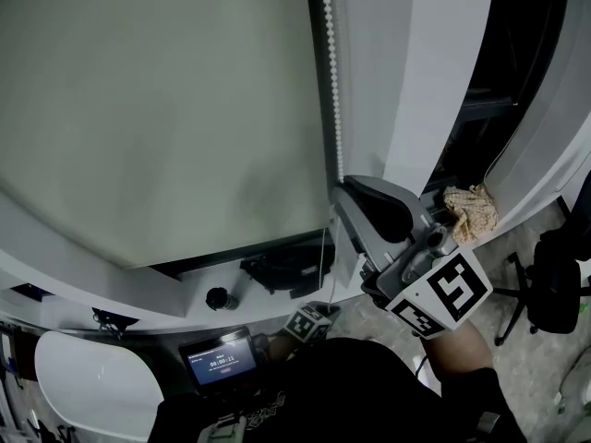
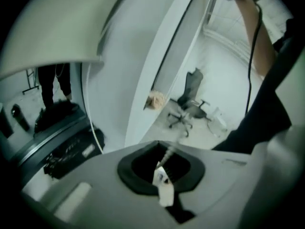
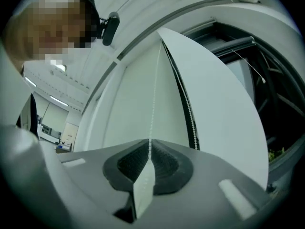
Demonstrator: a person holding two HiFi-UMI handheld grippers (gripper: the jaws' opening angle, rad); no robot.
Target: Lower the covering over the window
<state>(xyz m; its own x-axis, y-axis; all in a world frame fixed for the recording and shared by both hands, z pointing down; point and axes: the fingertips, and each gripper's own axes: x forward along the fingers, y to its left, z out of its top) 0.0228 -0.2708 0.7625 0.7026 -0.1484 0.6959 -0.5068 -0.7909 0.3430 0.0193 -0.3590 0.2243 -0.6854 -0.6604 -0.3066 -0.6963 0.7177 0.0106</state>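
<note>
Pinching the bead chain (image 3: 152,104), my right gripper (image 3: 148,151) has its jaws closed on it, up beside the blind (image 1: 157,109). My left gripper (image 2: 163,171), lower down, clamps the chain too. The blind hangs to just above the sill (image 1: 111,280).
</note>
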